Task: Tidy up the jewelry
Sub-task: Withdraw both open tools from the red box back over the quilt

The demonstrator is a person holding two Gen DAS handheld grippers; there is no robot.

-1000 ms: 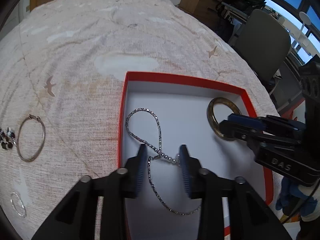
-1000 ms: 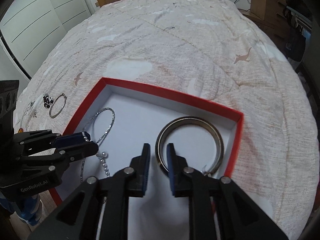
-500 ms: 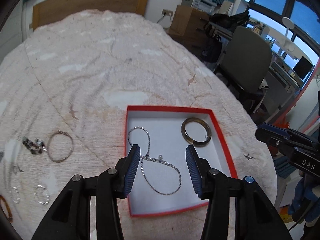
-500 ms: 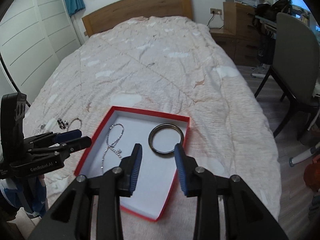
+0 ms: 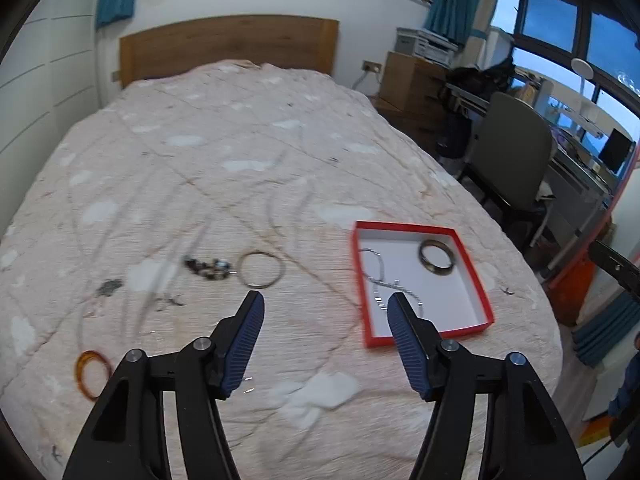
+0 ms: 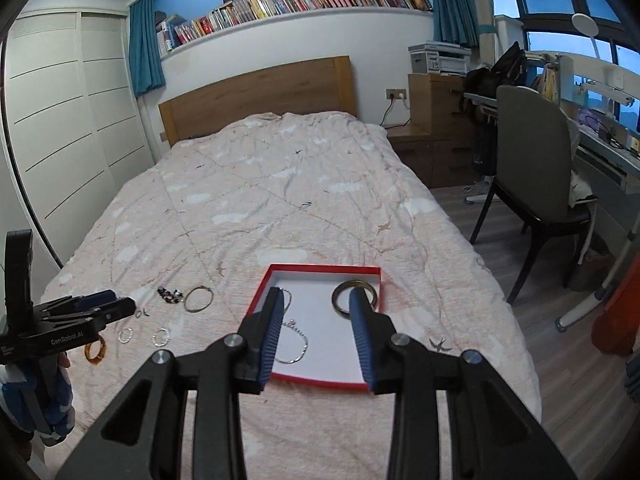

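A red box (image 5: 468, 329) (image 6: 324, 267) with a white floor lies on the pink quilt. Inside it are a silver chain necklace (image 5: 378, 276) (image 6: 296, 344) and a dark bangle (image 5: 438, 271) (image 6: 335, 298). Left of the box on the quilt lie a silver bangle (image 5: 262, 253) (image 6: 188, 306), a dark bead cluster (image 5: 206, 268) (image 6: 170, 294), an amber ring (image 5: 78, 372) (image 6: 96, 350) and two small hoops (image 6: 161, 337). My left gripper (image 5: 325, 304) (image 6: 120, 300) hangs high above the quilt, its jaws opening with nothing between them. My right gripper (image 6: 316, 296) hovers high before the box, open and holding nothing.
A grey chair (image 6: 532, 152) and a desk stand right of the bed, over wooden floor. A wooden headboard (image 6: 256, 96) and white wardrobe doors (image 6: 60, 120) close off the far end and the left. A gloved hand (image 6: 48, 392) holds the left gripper.
Both grippers rose and drew back from the box, leaving the necklace and bangle inside. The left one swung left, toward the loose jewelry, and widened. The right one widened too.
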